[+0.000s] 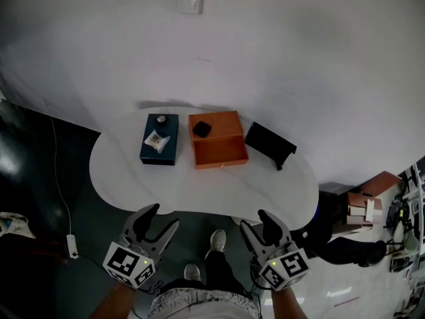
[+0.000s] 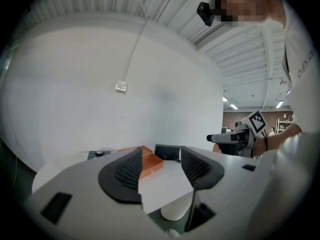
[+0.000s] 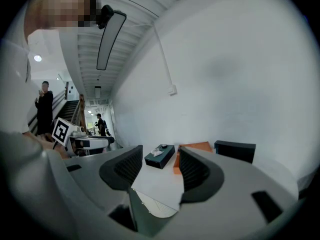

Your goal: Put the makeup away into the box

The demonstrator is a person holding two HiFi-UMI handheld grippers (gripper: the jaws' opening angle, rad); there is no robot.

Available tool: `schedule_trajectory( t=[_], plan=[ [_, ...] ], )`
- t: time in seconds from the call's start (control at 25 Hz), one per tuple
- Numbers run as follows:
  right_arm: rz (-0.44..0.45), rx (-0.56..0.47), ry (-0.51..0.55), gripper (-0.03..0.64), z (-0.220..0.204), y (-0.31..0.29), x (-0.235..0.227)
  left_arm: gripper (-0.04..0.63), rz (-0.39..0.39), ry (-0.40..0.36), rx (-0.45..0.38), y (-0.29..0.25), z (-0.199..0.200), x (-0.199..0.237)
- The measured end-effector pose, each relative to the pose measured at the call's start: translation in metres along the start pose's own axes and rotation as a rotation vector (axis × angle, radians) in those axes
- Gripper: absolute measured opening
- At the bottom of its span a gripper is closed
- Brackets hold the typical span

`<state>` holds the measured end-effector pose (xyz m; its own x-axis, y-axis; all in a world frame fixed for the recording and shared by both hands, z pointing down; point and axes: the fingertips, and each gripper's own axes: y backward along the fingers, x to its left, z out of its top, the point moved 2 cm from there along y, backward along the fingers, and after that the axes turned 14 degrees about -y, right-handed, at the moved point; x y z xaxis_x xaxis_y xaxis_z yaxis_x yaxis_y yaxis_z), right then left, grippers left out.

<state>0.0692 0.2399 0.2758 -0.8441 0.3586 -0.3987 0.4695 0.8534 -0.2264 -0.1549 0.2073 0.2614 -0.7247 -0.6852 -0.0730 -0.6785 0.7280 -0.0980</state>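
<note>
My left tongs (image 1: 159, 219) and right tongs (image 1: 255, 223) are apart, empty. Rushing, I could knock the makeup (image 1: 157, 140) left of the orange box (image 1: 221, 159).

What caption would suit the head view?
Open left gripper and right gripper hover before a white table bearing teal box, orange box, black case.

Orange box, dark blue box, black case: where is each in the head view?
orange box (image 1: 222, 148), head view, bare inner floor.
dark blue box (image 1: 159, 156), head view, bare near end.
black case (image 1: 269, 143), head view, middle.
</note>
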Motion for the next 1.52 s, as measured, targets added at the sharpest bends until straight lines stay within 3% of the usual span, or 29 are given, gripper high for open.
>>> schedule_trajectory(
  t=[1.16,1.52],
  plan=[
    [0.094,0.094,-0.033,0.242,0.069,-0.134,-0.172,0.262,0.079,0.017,0.109,-0.210,-0.008,0.047],
    [0.072,0.099,-0.066,0.242,0.075,-0.152,-0.209,0.262,0.044,0.032,0.143,-0.257,-0.019,0.049]
  ],
)
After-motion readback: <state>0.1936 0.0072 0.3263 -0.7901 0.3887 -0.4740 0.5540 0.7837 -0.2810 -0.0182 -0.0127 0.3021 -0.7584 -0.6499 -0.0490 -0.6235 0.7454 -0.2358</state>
